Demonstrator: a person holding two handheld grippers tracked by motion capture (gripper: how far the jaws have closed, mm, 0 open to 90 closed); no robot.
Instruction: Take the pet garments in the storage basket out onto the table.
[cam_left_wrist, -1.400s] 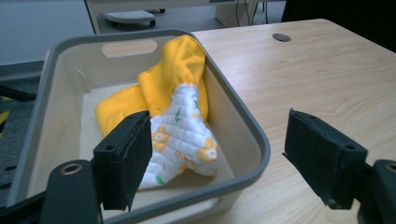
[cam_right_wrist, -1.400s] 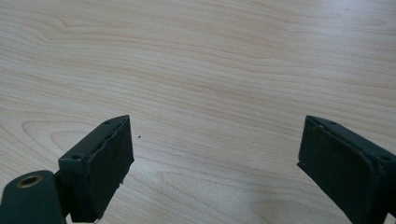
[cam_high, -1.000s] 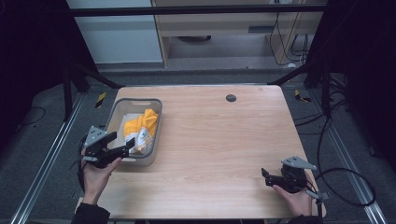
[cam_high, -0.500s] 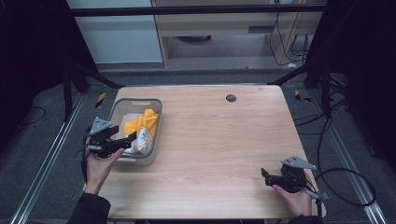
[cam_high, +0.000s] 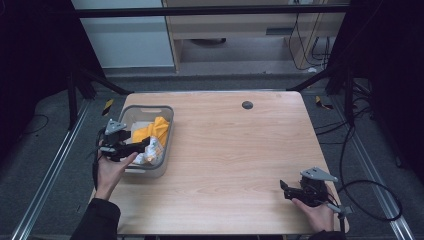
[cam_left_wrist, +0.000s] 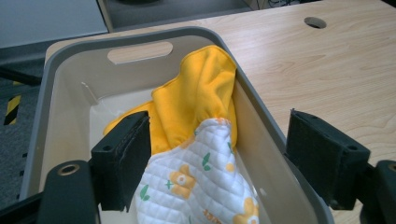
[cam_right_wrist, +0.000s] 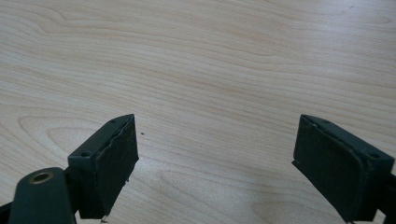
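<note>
While parted wide astride the near wall of the grey bin (cam_left_wrist: 261, 116), left gripper (cam_left_wrist: 219, 158) fingers flanking the quilted cloth (cam_left_wrist: 201, 182) lying lengthwise straight ahead; right gripper (cam_right_wrist: 215, 158) equally wide, well apart.

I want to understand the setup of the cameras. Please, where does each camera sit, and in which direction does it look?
High view: above the person's side, looking forward and down on the table; forearms, left gripper, right gripper.
Left gripper view: on the left gripper, looking into the grey bin at the yellow cloth; open jaws.
Right gripper view: on the right gripper, looking at bare tabletop; open jaws.
Shared: bin and cloth, in the high and left gripper views.
</note>
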